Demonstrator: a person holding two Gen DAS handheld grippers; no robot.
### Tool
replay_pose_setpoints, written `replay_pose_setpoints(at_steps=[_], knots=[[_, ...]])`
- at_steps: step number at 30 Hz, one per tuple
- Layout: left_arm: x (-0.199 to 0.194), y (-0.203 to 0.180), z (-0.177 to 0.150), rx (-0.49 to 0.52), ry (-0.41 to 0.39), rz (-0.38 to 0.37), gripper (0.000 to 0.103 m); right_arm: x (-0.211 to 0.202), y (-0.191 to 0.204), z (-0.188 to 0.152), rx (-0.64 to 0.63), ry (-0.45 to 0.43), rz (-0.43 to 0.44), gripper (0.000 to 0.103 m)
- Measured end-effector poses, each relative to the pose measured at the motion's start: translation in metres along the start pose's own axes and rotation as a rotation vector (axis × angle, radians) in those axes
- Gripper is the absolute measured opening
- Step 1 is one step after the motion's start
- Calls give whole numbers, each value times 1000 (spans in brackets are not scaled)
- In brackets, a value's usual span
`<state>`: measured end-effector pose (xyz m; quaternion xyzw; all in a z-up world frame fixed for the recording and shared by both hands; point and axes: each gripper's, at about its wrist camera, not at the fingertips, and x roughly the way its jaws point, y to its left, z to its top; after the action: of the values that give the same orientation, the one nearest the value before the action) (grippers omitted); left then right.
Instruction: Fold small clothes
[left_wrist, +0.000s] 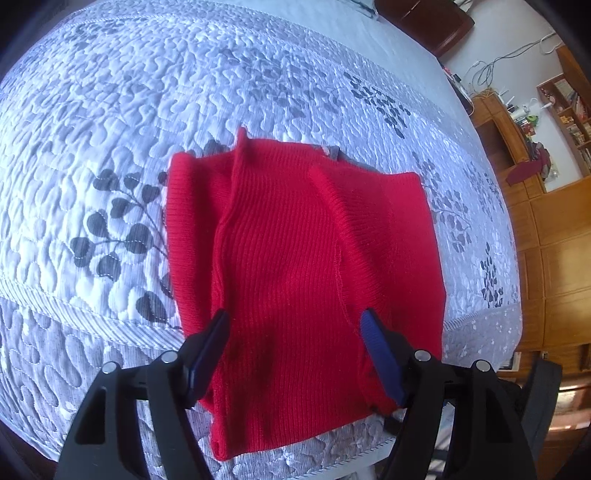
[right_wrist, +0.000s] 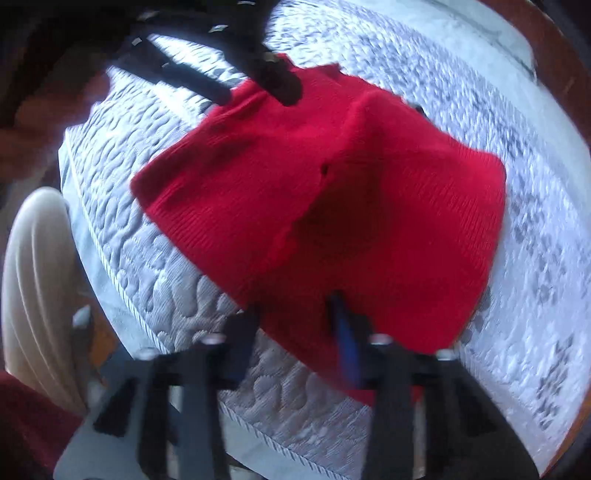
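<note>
While red ribbed knit garment (left_wrist: 295, 236) lies part-folded on quilted grey-white leaf-print bedspread (left_wrist: 110, 129) near its front edge, left gripper (left_wrist: 295, 325) spread wide over near hem, gripping nothing. Right gripper (right_wrist: 295, 314) also wide, blurred. Mid-fold; next: pinch hem, fold away.

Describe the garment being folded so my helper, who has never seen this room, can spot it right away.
Find the bed with the white quilted bedspread printed with grey leaves. Near its edge lies the red ribbed knit garment, already folded partway. It is the only bright red thing on the bedspread.
</note>
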<state>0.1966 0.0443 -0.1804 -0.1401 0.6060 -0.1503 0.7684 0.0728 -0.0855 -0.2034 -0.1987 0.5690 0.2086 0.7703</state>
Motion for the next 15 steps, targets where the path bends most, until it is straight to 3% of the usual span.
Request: replay_pose_setpoints(at_steps=[4,8,15], knots=[[8,-6,2,0,33,-20,75,-14,-33,-1,141,-47,129,15],[24,-15,6,-47,90,-104,77,-41,-65,-5,263,-118,237,14],[47,-31,17,-167,141,-220,79,-73,-98,-10,328,-197,275,14]])
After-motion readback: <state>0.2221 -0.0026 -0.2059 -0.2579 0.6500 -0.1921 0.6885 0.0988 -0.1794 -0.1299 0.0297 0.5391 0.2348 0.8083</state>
